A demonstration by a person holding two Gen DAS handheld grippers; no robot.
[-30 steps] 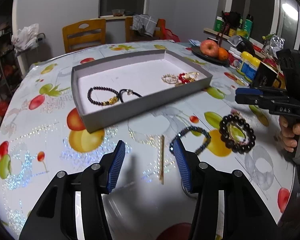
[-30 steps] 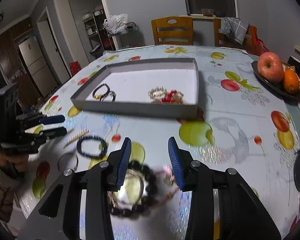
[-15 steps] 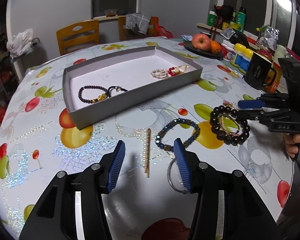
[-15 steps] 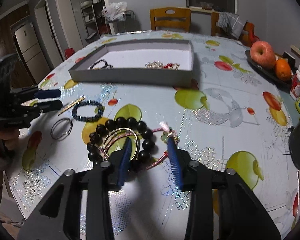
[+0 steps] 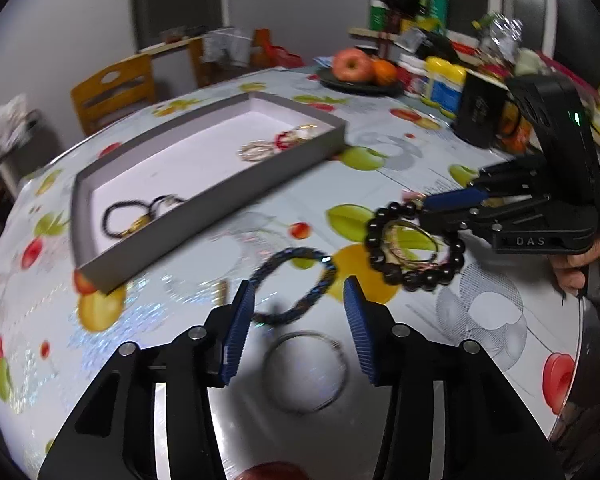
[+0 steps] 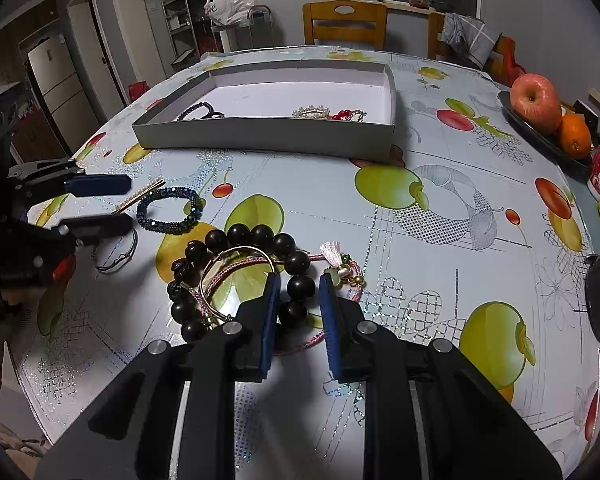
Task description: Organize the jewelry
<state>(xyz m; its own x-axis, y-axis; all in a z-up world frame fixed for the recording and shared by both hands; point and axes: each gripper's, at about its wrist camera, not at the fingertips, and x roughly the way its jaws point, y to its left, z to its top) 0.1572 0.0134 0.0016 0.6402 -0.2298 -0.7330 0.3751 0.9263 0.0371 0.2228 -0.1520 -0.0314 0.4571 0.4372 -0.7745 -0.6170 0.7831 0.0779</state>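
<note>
A grey tray (image 5: 204, 216) (image 6: 260, 136) holds a dark bead bracelet (image 5: 120, 216) and pearl and red pieces (image 5: 276, 142) (image 6: 328, 113). My right gripper (image 6: 298, 292) (image 5: 452, 204) straddles beads of a black bead bracelet (image 6: 260, 236) (image 5: 416, 276) lying on the table with a gold bangle (image 6: 240, 256) and a pink tasselled cord (image 6: 332, 252); its jaws have narrowed around the beads. My left gripper (image 5: 298, 300) (image 6: 96, 204) is open over a dark blue bracelet (image 5: 300, 284) (image 6: 168, 210) and a thin silver bangle (image 5: 304, 368) (image 6: 116, 256).
A gold stick pin (image 6: 138, 196) lies left of the blue bracelet. A fruit plate with apple (image 6: 534, 102) and orange sits at the right, with jars and a black mug (image 5: 480, 112) nearby. Wooden chairs (image 6: 344, 24) stand behind the table.
My right gripper has come down around the black bead bracelet and its jaws have narrowed. My left gripper has moved forward over the blue bracelet and silver bangle.
</note>
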